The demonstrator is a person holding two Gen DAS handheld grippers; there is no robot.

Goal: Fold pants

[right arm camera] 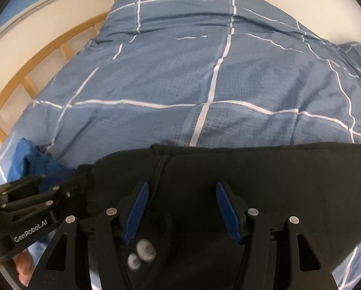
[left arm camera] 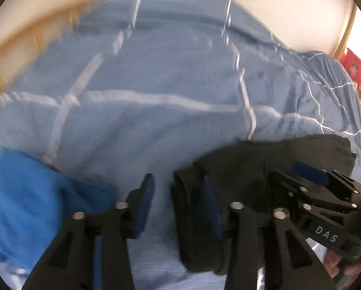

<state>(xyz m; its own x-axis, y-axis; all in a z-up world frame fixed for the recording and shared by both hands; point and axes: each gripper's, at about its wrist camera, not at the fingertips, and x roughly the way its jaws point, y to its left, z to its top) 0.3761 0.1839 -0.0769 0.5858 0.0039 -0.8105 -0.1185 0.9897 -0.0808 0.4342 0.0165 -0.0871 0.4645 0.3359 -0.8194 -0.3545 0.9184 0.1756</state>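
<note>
The black pants point(right arm camera: 253, 181) lie folded on a blue checked duvet point(right arm camera: 180, 72). In the left wrist view they lie at the lower right point(left arm camera: 253, 169). My left gripper point(left arm camera: 179, 193) is open just above the pants' left edge, its right pad over the black cloth, its left pad over the duvet. It also shows in the right wrist view point(right arm camera: 45, 193). My right gripper point(right arm camera: 181, 207) is open and empty above the middle of the pants; it also shows in the left wrist view point(left arm camera: 325, 183). Two pale round buttons point(right arm camera: 141, 253) show on the pants near me.
A bright blue garment point(left arm camera: 35, 205) lies bunched on the duvet left of the pants, also in the right wrist view point(right arm camera: 33, 159). A wooden bed frame point(right arm camera: 47, 53) runs along the left. A red object point(left arm camera: 359, 70) stands at the far right.
</note>
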